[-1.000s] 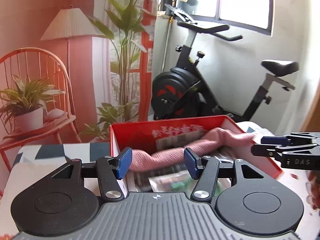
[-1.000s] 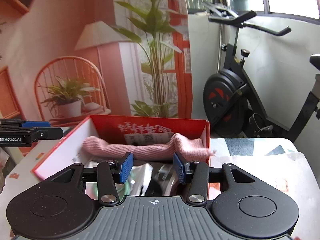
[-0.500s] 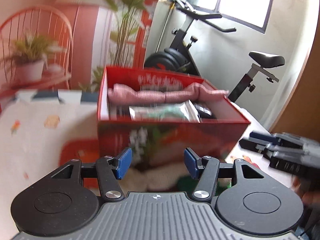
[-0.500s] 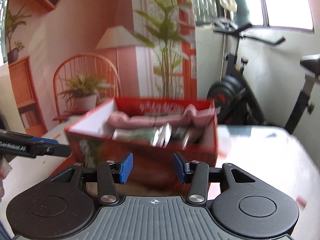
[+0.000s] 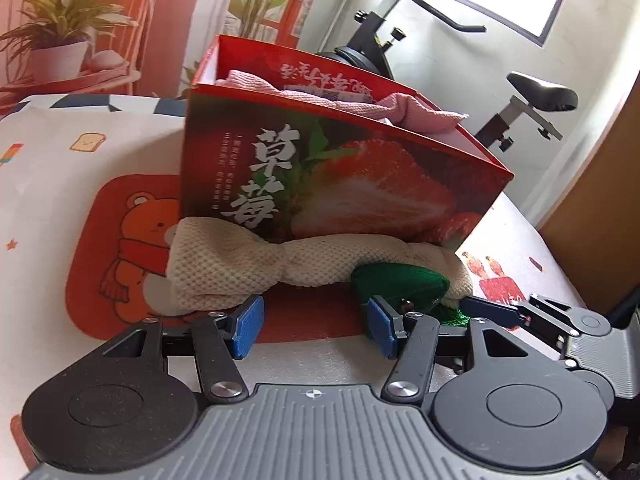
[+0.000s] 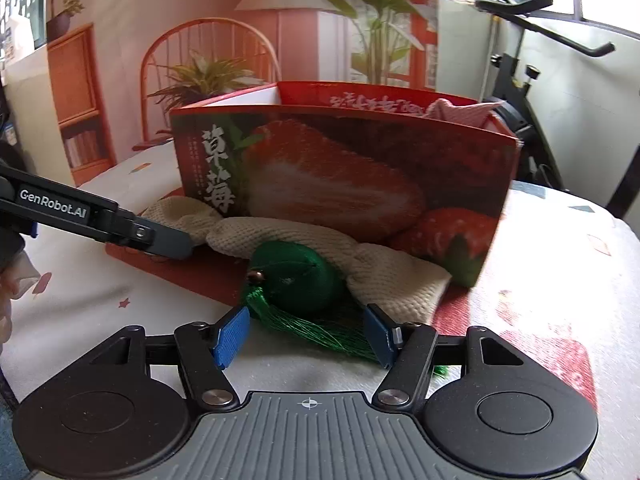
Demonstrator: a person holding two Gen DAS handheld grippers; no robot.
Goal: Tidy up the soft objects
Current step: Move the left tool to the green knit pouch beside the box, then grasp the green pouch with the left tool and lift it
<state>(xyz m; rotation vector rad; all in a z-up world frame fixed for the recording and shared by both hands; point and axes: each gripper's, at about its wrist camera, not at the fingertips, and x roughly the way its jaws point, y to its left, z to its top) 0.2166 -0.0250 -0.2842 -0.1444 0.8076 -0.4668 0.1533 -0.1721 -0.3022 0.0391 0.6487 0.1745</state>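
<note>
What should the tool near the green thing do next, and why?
Probably ease the right tool forward and close it on the green tasselled pouch. Its jaws have just been opening, only tassel threads lie between them, and the pouch lies just ahead on the cream cloth, outside the red box.

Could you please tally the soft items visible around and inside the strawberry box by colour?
Cream: 1, the knitted cloth against the box front.
Green: 1, the tasselled pouch on it.
Pink: 1, the cloth inside the box.
Total: 3
</note>
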